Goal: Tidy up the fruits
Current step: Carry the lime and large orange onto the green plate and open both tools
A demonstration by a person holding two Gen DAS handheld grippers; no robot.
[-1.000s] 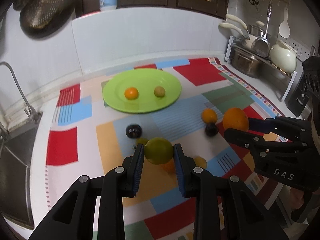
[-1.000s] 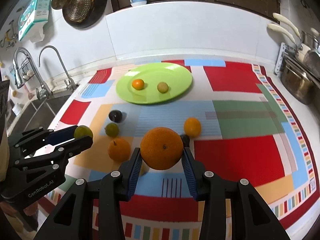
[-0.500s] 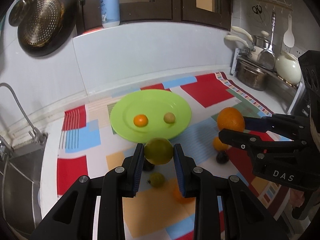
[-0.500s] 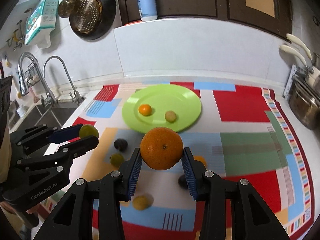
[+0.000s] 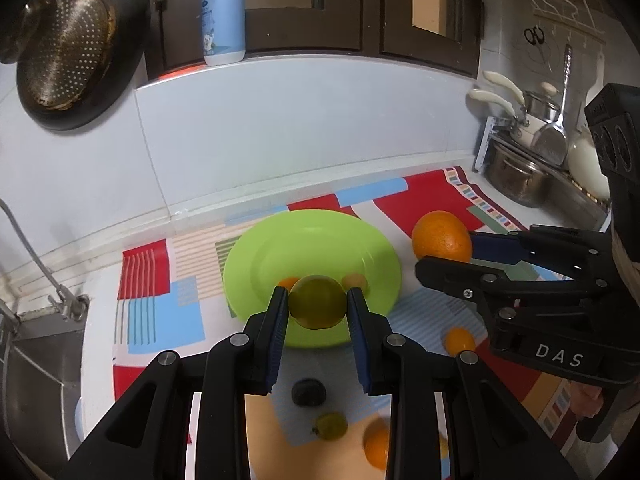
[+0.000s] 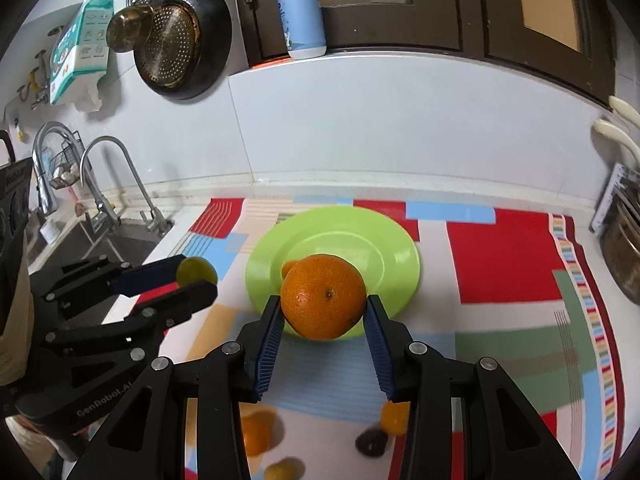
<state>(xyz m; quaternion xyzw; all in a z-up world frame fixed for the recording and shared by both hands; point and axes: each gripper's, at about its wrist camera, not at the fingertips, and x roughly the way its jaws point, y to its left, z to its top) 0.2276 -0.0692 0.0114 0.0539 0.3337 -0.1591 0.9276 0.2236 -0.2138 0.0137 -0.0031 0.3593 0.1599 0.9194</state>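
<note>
My left gripper [image 5: 317,308] is shut on a green round fruit [image 5: 317,302] and holds it above the near rim of the green plate [image 5: 312,240]. My right gripper [image 6: 324,312] is shut on a large orange [image 6: 323,297], also raised in front of the plate [image 6: 372,240]. The orange also shows in the left wrist view [image 5: 441,237], right of the plate. The plate holds a small orange fruit [image 5: 287,282] and a small yellowish fruit [image 5: 355,280], both partly hidden. Loose fruits lie on the patchwork cloth [image 5: 160,312] below: a dark plum [image 5: 308,392], a small green fruit [image 5: 331,425], an orange one [image 5: 460,340].
A sink and faucets [image 6: 96,184] lie to the left. Pots and utensils [image 5: 516,176] stand at the right. A white backsplash [image 6: 400,120] runs behind the plate, with a soap bottle [image 6: 302,12] on the ledge and a hanging strainer pan [image 6: 180,40].
Both grippers have risen and moved forward toward the plate, each still holding its fruit. The loose fruits on the cloth now sit lower in view.
</note>
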